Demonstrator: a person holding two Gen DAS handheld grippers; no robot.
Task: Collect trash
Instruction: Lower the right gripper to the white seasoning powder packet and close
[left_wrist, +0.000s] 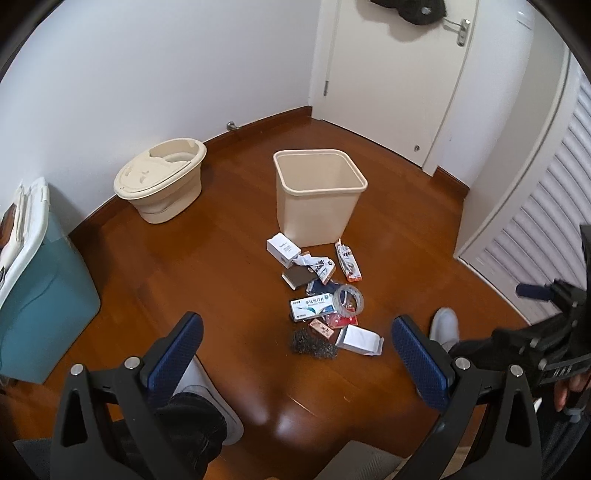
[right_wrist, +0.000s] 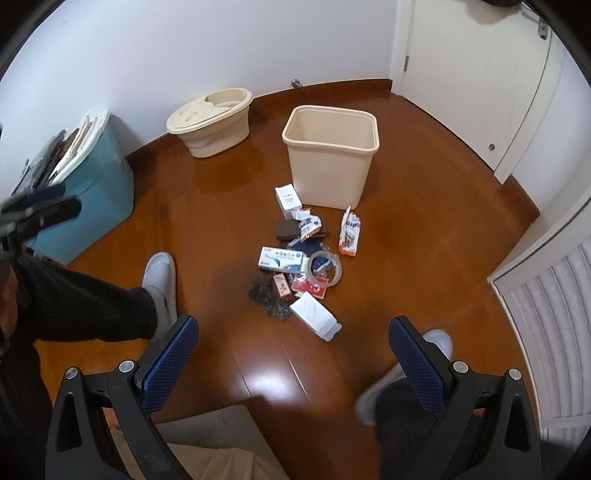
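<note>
A cream square bin (left_wrist: 318, 197) (right_wrist: 331, 155) stands open and upright on the wooden floor. In front of it lies a pile of trash: a small white box (left_wrist: 282, 249) (right_wrist: 287, 201), a snack wrapper (left_wrist: 348, 260) (right_wrist: 349, 232), a blue-and-white medicine box (left_wrist: 312, 305) (right_wrist: 282, 259), a clear tape ring (left_wrist: 348, 300) (right_wrist: 325, 268), a steel scourer (left_wrist: 312, 343) (right_wrist: 267, 297) and a white carton (left_wrist: 360, 339) (right_wrist: 316, 316). My left gripper (left_wrist: 297, 358) is open and empty, above the floor short of the pile. My right gripper (right_wrist: 293, 350) is open and empty too.
A cream oval bucket with lid (left_wrist: 160, 181) (right_wrist: 210, 122) stands by the wall. A teal storage box (left_wrist: 40, 280) (right_wrist: 94, 188) is at the left. A white door (left_wrist: 388, 74) and louvred doors (left_wrist: 532, 229) close the right. The person's slippered feet (left_wrist: 445, 326) (right_wrist: 159, 275) flank the pile.
</note>
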